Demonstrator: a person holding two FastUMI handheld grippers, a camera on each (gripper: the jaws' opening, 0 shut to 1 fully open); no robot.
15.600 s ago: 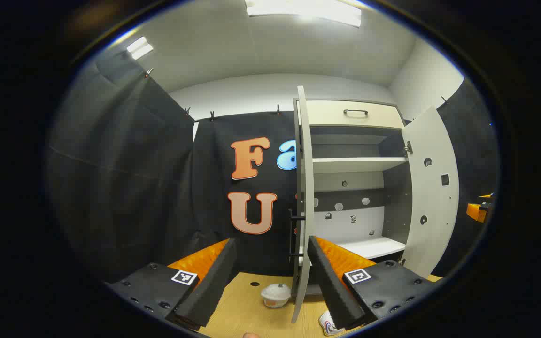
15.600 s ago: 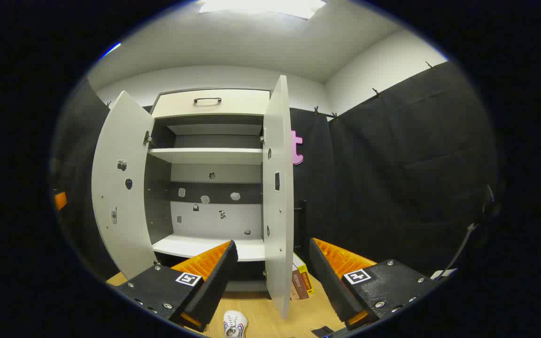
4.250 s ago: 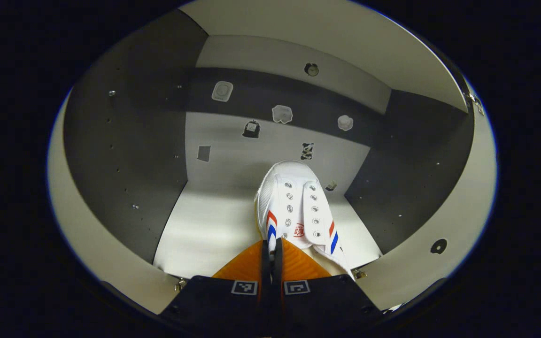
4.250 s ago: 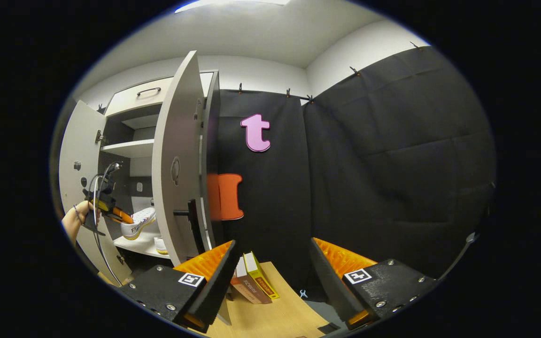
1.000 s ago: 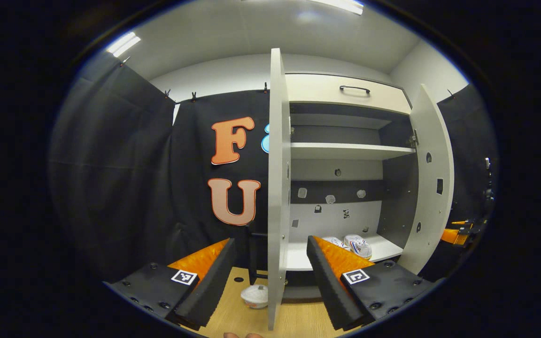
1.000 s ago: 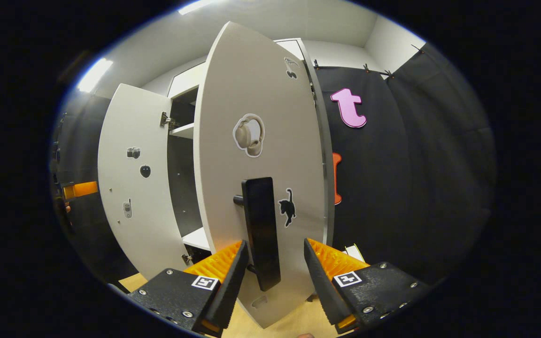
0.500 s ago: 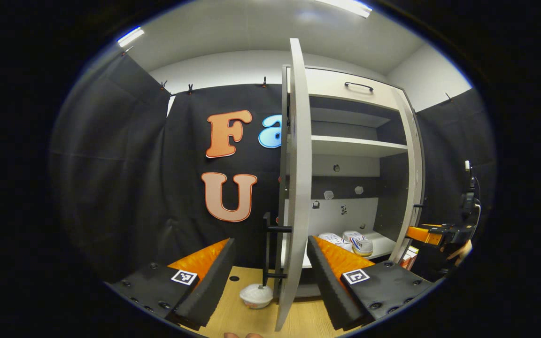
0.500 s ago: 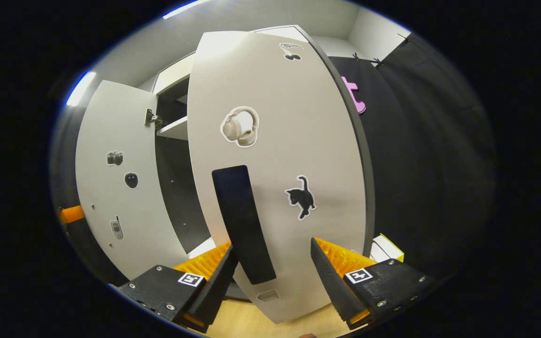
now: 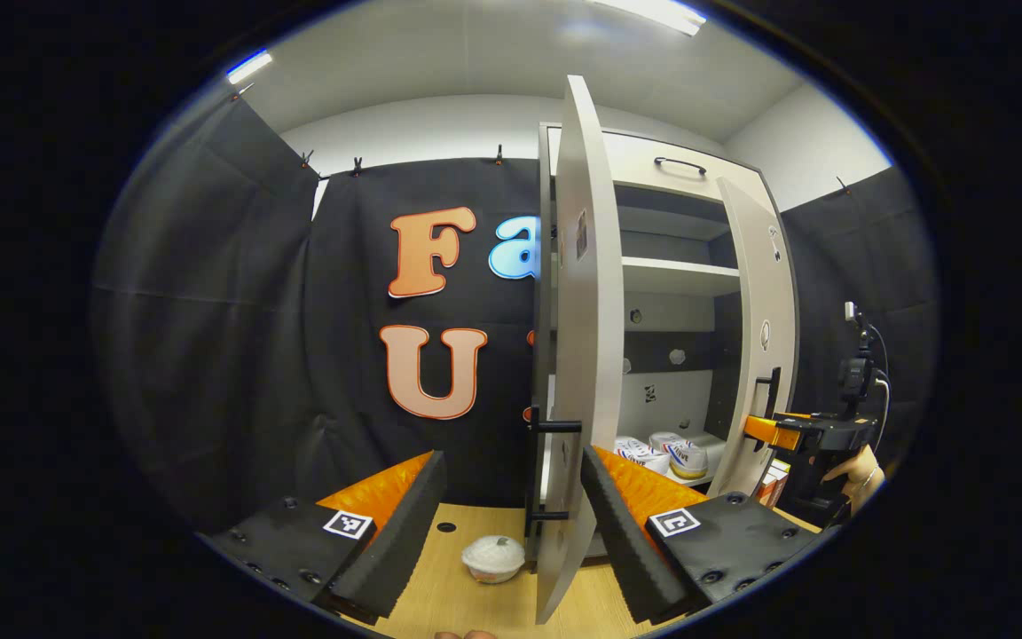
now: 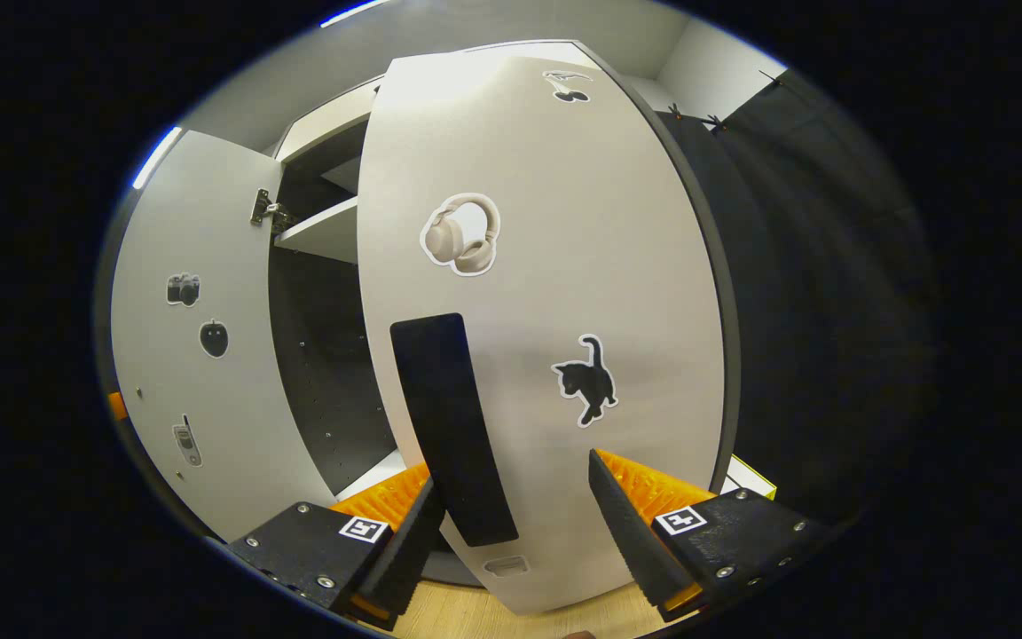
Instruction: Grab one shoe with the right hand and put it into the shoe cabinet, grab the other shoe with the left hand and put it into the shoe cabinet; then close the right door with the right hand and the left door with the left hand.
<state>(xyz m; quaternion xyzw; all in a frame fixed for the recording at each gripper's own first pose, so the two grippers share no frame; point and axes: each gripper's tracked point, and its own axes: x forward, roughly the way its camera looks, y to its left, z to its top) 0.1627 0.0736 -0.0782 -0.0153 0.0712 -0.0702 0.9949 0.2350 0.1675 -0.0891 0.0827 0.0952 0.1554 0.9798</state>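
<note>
in the left gripper view the shoe cabinet (image 9: 653,169) is a tall, flat-panelled box, pale matte outside and dark grey inside, with a thin white shelf (image 9: 680,275) across it. two white shoes (image 9: 664,453) with red and blue stripes sit side by side on the lower board, toes toward the opening. the left door (image 9: 577,355) stands nearly edge-on, a slim smooth slab with a straight dark bar handle (image 9: 546,470) on its outer face. the left gripper (image 9: 511,532) hangs in front of that edge with its ribbed fingers spread wide and nothing between them; the door's lower edge falls in the gap, untouched. below lies a wood-grain floor (image 9: 449,595) with a small round white lidded bowl (image 9: 494,557) just left of the door's foot.

in the right gripper view the right door (image 10: 546,311) is a broad smooth panel carrying headphone (image 10: 462,233) and cat (image 10: 586,380) stickers and a flat dark handle (image 10: 453,426). the right gripper (image 10: 511,541) is open wide, holding nothing; its left finger is at the handle's lower end, contact unclear. a dark wedge of interior stays open between the two doors. in the left gripper view that gripper (image 9: 782,432), with a hand (image 9: 852,466) behind it, sits at this door's outer face.
</note>
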